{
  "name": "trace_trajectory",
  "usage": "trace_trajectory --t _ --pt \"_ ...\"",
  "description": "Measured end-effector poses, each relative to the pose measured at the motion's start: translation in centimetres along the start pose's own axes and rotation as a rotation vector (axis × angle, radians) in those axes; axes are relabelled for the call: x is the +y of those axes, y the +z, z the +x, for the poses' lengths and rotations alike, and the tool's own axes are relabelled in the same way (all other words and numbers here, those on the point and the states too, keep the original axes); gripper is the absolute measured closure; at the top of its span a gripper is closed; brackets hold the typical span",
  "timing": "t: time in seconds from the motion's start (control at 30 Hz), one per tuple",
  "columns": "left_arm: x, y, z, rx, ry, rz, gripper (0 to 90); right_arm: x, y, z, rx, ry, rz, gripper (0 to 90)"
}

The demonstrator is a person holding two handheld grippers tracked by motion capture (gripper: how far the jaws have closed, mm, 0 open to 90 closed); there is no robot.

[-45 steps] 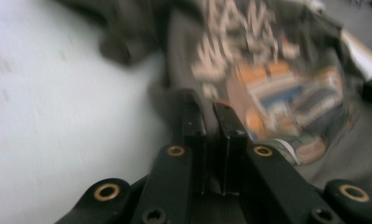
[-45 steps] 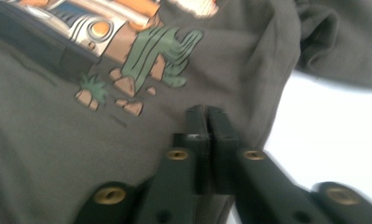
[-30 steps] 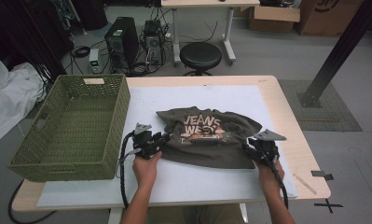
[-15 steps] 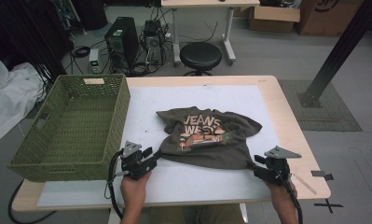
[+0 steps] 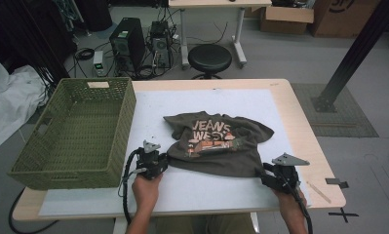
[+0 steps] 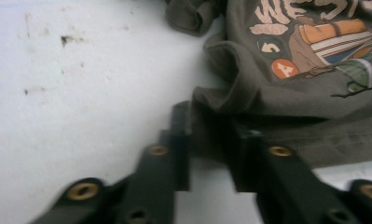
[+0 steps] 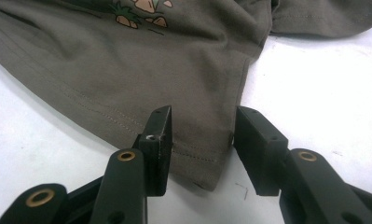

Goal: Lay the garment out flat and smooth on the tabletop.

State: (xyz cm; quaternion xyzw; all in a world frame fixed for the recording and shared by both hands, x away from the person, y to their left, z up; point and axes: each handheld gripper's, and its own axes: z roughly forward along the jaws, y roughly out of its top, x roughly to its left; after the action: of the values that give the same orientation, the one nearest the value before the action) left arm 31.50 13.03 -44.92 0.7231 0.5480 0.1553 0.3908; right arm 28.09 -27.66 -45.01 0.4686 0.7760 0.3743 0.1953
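Olive-brown cotton is what both hands are working on: a t-shirt (image 5: pixel 219 144) with a printed picture and pale letters is lying crumpled in the middle of the white mat (image 5: pixel 202 187) that is covering the desk (image 5: pixel 299 122), to the right of the woven green basket (image 5: pixel 75 131). The left gripper (image 5: pixel 159 162) is pinching the near left corner of the shirt; its jaws have just been closing, and in the left gripper view (image 6: pixel 207 144) the folded hem is sitting squeezed between the two black pads. The right gripper (image 5: pixel 267 174) is waiting at the near right corner with its jaws spread, and in the right gripper view (image 7: pixel 203 140) the hem and side seam are lying between the pads without being pressed. I am judging that the step in hand is taking hold of the bottom hem at both corners, probably for spreading or folding the shirt. The next move is calling for the right jaws to close on the corner, catching both layers near the seam, so the cloth is not slipping out when it is pulled. The fabric is looking soft and thin, with stitched double lines along the hem; the mat is looking smooth with some small dark marks, and the basket is having stiff open-weave walls.
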Motion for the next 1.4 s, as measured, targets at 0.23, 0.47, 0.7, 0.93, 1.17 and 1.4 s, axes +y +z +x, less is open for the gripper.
trace_trajectory --t 0.23,0.47,0.7,0.93,1.17,1.4 --pt "-1.4 -1.5 0.2 -0.067 -0.04 0.0 87.5 -0.5 -0.4 0.4 0.036 -0.012 -0.019 86.4" --pt "-4.7 -5.3 0.7 -0.173 -0.076 -0.043 87.4 -2.1 -2.8 0.7 0.097 0.025 -0.058 86.1" --pt "-7.1 -8.8 -0.2 -0.224 -0.046 -0.103 87.4 -3.5 -6.1 2.1 0.159 -0.002 -0.084 85.9" --pt "-10.0 -11.1 -2.0 -0.294 0.033 -0.118 86.4 -6.5 -9.1 2.6 0.207 -0.003 -0.044 85.8" --pt "-8.2 -8.9 -1.7 -0.158 -0.018 -0.154 60.7 -5.7 -8.0 2.2 0.116 0.029 -0.094 62.1" --pt "-3.5 -3.8 -2.5 -0.082 -0.003 -0.08 59.5 -3.5 -2.9 3.1 -0.068 -0.009 -0.071 60.4"
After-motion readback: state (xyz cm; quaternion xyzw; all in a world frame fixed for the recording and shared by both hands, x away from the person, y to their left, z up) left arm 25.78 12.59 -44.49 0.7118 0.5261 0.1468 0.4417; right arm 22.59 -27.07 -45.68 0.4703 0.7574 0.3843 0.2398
